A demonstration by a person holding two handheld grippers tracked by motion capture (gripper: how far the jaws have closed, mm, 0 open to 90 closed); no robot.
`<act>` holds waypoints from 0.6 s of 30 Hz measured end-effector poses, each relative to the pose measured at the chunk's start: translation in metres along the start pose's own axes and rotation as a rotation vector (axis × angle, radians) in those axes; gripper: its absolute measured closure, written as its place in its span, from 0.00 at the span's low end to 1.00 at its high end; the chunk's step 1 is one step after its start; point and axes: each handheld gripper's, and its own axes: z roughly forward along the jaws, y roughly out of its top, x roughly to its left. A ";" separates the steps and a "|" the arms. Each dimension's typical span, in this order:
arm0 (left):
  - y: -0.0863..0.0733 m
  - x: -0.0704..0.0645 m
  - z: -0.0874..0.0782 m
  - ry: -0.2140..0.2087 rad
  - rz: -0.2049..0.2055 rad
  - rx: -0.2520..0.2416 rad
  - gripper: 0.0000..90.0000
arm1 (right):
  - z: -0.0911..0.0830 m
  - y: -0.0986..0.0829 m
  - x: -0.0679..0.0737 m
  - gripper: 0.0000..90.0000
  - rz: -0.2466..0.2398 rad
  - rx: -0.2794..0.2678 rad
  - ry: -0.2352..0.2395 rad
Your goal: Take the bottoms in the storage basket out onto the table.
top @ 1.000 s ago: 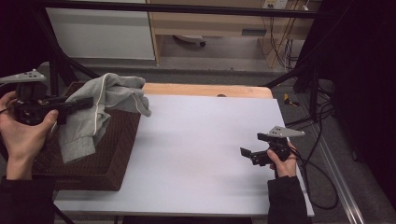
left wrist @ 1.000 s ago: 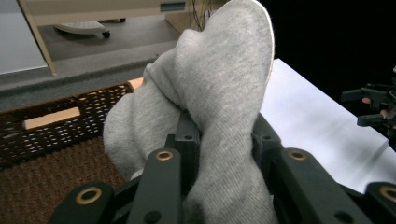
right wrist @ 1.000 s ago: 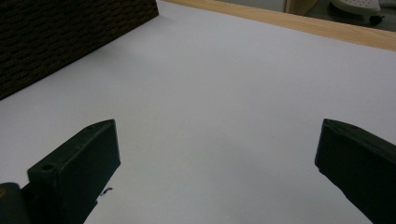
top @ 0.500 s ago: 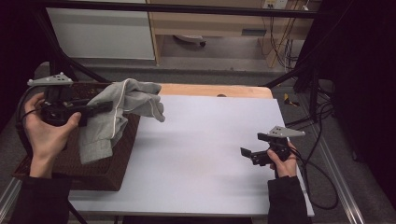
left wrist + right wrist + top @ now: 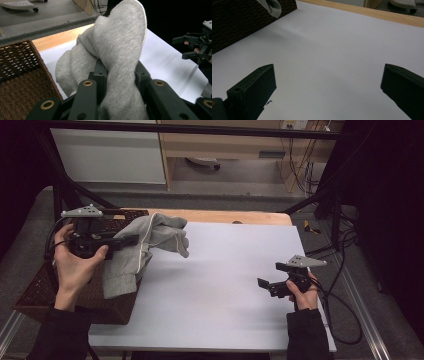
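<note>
Nearest us, our right gripper (image 5: pixel 267 286) rests low over the white table (image 5: pixel 235 270) with its jaws spread wide and empty — ready, we judge, to take a share of the cloth. Farther off, our left gripper (image 5: pixel 127 240) pinches the grey garment (image 5: pixel 145 245), which hangs clear above the wicker basket (image 5: pixel 70 295) — lifted high so it can swing over the table.

L gripper (image 5: pixel 131 240) raised, jaws clamped; R gripper (image 5: pixel 264 285) low near table edge, jaws wide apart.
</note>
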 end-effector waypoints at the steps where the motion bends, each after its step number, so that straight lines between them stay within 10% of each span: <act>1: 0.000 -0.001 0.002 -0.002 0.001 0.002 0.78 | 0.000 0.000 0.000 0.00 0.000 0.000 0.000; 18: -0.007 -0.016 0.031 -0.019 0.026 0.036 0.78 | 0.000 0.000 0.000 0.00 0.000 0.000 0.000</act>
